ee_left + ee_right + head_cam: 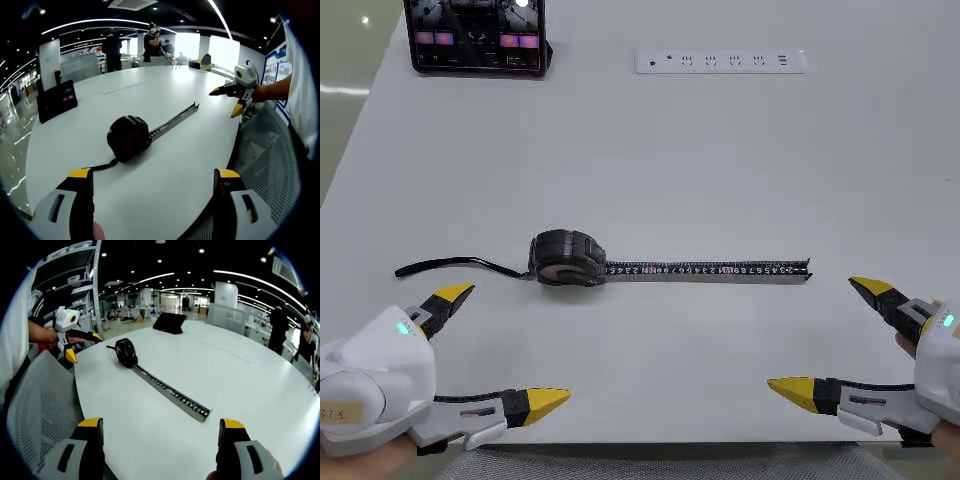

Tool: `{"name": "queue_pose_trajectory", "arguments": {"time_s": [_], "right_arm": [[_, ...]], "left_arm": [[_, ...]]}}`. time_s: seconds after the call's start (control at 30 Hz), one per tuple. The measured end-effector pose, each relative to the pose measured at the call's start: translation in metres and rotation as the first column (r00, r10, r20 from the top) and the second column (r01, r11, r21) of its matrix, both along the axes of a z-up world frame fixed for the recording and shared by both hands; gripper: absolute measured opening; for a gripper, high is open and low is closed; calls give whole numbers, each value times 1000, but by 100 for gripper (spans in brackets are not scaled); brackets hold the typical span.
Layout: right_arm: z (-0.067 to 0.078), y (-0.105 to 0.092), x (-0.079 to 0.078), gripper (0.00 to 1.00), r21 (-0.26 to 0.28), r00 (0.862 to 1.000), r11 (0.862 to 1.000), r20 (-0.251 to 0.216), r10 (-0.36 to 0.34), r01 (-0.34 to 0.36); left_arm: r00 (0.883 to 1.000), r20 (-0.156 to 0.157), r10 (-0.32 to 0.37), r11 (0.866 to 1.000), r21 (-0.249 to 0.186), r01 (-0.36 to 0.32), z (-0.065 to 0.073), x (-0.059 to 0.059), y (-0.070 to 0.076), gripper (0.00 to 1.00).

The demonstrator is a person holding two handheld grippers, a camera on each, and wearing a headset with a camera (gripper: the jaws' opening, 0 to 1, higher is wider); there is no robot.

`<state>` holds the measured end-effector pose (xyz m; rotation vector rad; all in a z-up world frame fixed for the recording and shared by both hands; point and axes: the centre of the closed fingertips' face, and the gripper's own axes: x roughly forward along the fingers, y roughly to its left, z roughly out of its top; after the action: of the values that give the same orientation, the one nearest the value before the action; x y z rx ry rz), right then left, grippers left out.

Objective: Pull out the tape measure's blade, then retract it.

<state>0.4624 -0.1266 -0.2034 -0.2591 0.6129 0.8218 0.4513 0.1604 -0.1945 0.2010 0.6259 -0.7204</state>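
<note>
A black tape measure point(566, 259) lies on the white table point(650, 150) with its blade point(708, 270) drawn out to the right and its wrist strap point(445, 266) trailing left. In the left gripper view the case point(128, 137) lies ahead of the jaws, with the blade point(174, 119) running away to the right. The right gripper view shows the blade point(170, 392) leading back to the case point(125, 352). My left gripper point(502, 345) is open at the near left, apart from the case. At the near right my right gripper point(830, 335) is open, short of the blade's tip.
A tablet point(477, 37) stands at the far left of the table and a white power strip point(720, 62) lies at the far middle. The table's front edge point(660, 442) runs just under both grippers. People stand in the room beyond.
</note>
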Motion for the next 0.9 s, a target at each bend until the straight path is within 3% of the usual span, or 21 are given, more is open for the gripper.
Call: {"name": "queue_pose_trajectory", "arguments": {"time_s": [0.9], "right_arm": [[1,2,4,95,4,1000,1000,10,6,-6]], "left_arm": [[1000,13,-1,1000,-2,1,2,6,-1,99]]}}
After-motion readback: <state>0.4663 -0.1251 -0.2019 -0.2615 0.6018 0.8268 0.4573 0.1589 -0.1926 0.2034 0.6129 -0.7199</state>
